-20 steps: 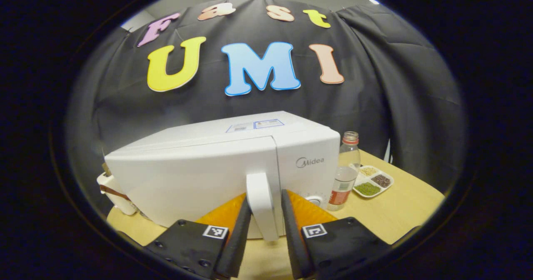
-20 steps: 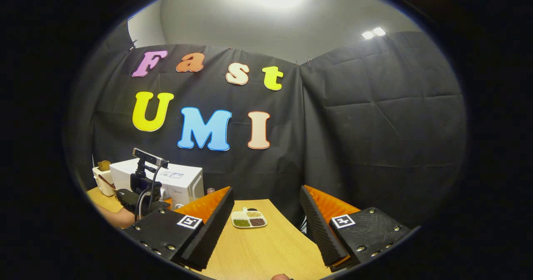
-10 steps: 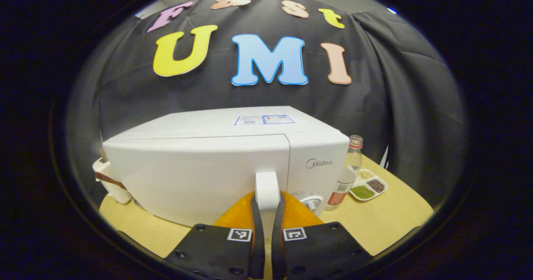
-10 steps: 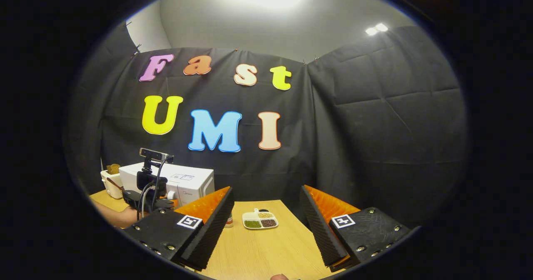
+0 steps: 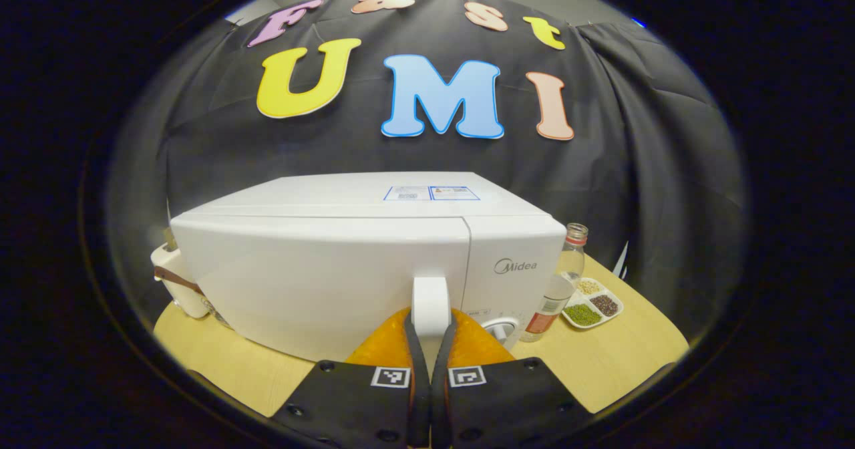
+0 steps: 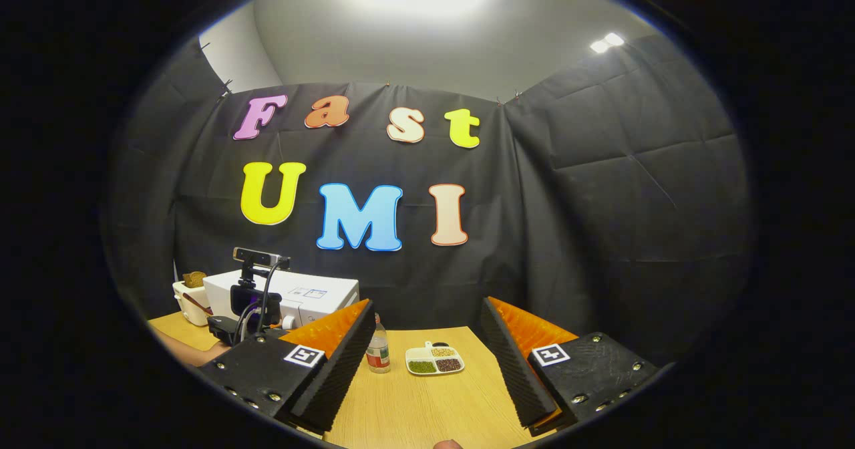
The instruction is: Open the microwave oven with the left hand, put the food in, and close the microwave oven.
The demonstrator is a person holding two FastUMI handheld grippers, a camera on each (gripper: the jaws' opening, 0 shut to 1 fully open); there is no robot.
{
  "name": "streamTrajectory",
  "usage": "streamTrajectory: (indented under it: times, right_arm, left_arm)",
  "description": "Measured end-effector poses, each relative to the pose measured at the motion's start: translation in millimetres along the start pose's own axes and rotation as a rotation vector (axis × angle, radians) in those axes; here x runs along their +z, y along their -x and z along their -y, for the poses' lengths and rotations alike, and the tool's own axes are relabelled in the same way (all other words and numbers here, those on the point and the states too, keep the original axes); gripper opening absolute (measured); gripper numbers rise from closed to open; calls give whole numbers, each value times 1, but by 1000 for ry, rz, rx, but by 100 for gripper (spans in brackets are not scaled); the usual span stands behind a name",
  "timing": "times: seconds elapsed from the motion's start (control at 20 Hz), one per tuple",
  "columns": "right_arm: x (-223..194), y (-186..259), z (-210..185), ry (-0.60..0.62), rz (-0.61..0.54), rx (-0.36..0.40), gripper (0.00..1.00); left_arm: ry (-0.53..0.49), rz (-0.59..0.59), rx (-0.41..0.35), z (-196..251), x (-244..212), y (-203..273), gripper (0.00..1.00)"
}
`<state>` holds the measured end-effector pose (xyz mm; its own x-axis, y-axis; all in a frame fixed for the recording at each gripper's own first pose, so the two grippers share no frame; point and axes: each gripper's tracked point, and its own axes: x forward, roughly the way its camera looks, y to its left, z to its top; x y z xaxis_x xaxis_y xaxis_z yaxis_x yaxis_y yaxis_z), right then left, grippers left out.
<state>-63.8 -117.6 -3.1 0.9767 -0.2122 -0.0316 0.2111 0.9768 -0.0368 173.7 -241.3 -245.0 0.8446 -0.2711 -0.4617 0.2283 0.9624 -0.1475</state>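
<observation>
The white box-shaped microwave oven (image 5: 361, 262) stands on the light wooden table (image 5: 621, 355), toward its left end, with its door shut. It looks a stiff, fairly heavy appliance with smooth glossy plastic faces, so I judge the body will stay put under a moderate pull, though a hard jerk could drag it across the wood. The place to take hold is the white upright door handle (image 5: 431, 305), which stands at the door's right edge, just beside the control panel with its round dial (image 5: 499, 329); being smooth and rigid, it may slide between the pads unless the grip is firm.

The left gripper (image 5: 427, 332) is closed down narrow on that handle, one finger pressing each side of it low down (the handle's upper part rises clear above the fingertips). The door seam looks closed.

The right gripper (image 6: 427, 339) hangs wide apart over the table's near right part, holding and touching nothing. Beyond it stand a clear plastic bottle with a red label (image 6: 378, 352) and a small white divided dish of grains and beans (image 6: 435, 360), just right of the oven. Which item is the food to load, I cannot tell.
</observation>
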Motion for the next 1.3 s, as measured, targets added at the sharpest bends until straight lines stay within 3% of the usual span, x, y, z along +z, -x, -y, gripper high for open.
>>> streamTrajectory:
  times: [0.25, 0.35, 0.55, 0.9, 1.3]
  right_arm:
    - [-2, -10, 2, -3, -4, -7, 97]
    - [-2, -13, 2, -2, 3, -10, 97]
    - [-7, -24, -19, -3, -2, 50, 97]
    - [-18, -36, -99, -15, -36, 269, 97]
    - [-29, -33, -199, -48, -74, 495, 97]
  left_arm:
    - [41, -42, 15, -1, -14, 18, 6]
    - [-2, 27, 1, -6, -12, 46, 7]
    - [-9, 9, -42, -19, -29, 84, 6]
    - [-47, -12, -27, -53, -52, 154, 10]
    - [-33, -4, 68, -121, -77, 225, 13]
